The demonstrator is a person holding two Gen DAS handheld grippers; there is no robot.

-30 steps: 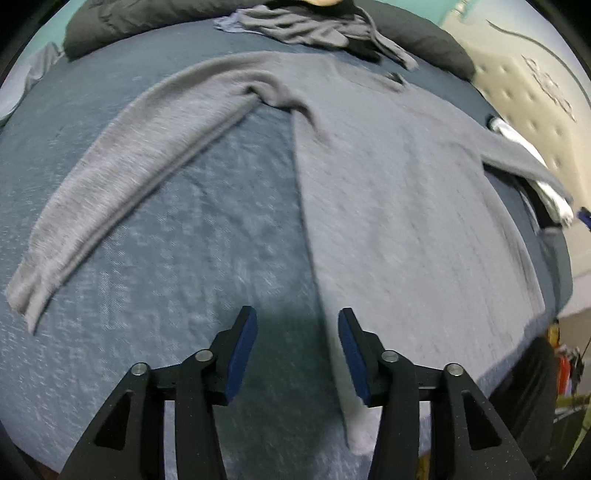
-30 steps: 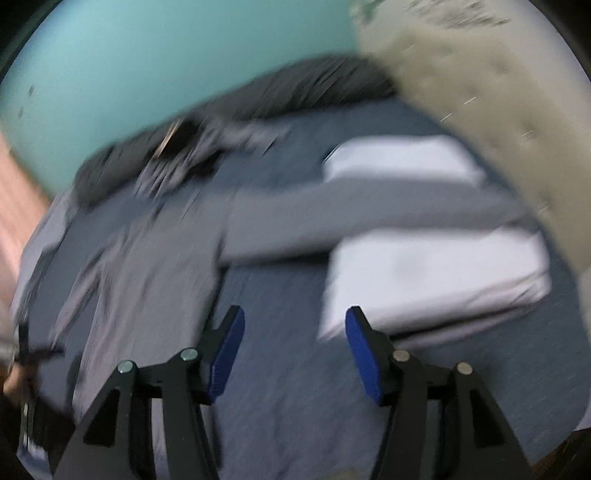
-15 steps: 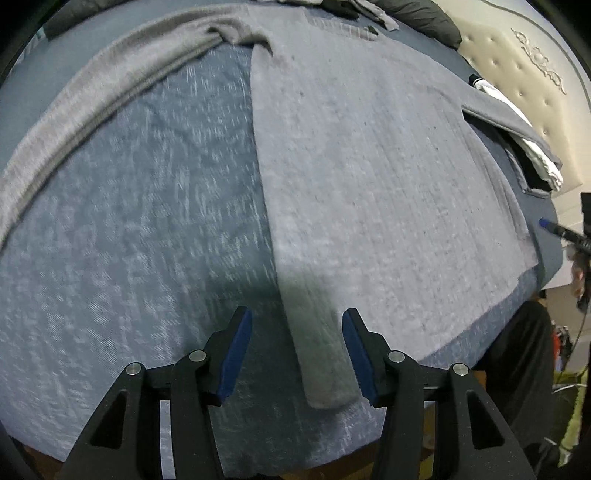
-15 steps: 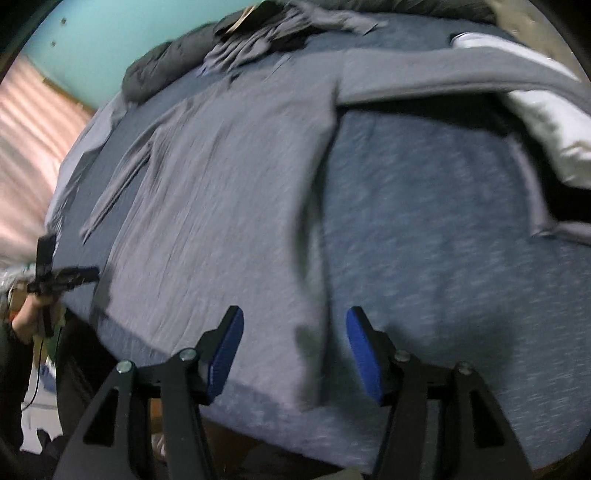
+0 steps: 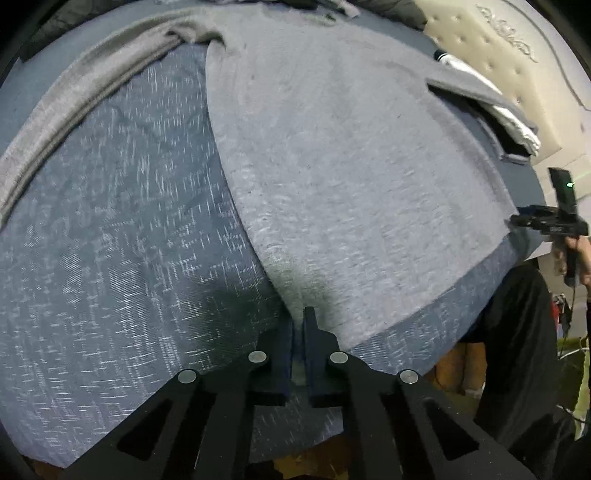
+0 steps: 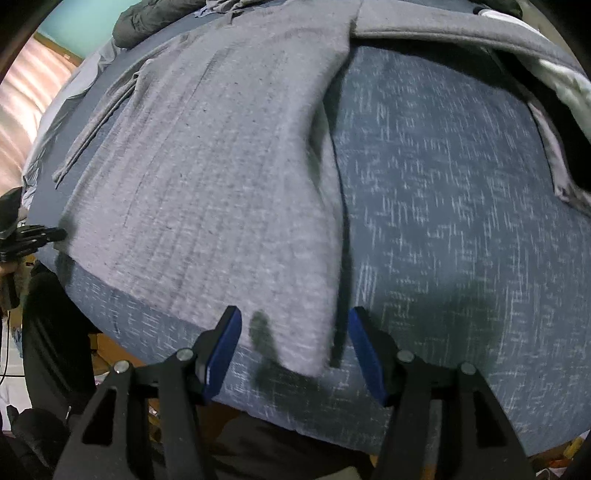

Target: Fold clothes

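Observation:
A grey long-sleeved sweater (image 5: pixel 351 166) lies flat, sleeves spread, on the blue bed cover (image 5: pixel 110 258). My left gripper (image 5: pixel 300 325) is shut on the sweater's near hem corner, and grey cloth shows pinched between the blue pads. In the right wrist view the sweater (image 6: pixel 221 166) reaches the bed's near edge. My right gripper (image 6: pixel 295 332) straddles the other hem corner. Its jaws are closing, the cloth lies between them, and the pads stand clear of it. Each gripper shows small at the other view's side: the right gripper (image 5: pixel 517 221), the left gripper (image 6: pixel 55 233).
A beige tufted headboard (image 5: pixel 498 55) stands at the right, with folded white clothes (image 6: pixel 565 85) beside it under one sleeve. A heap of dark clothes (image 6: pixel 155 18) lies at the far end. The person's dark trousers (image 5: pixel 517 350) press against the bed's near edge.
The left gripper moved down to the hem corner and shut on it. The right gripper swung down from the headboard side to the other hem corner, jaws still apart.

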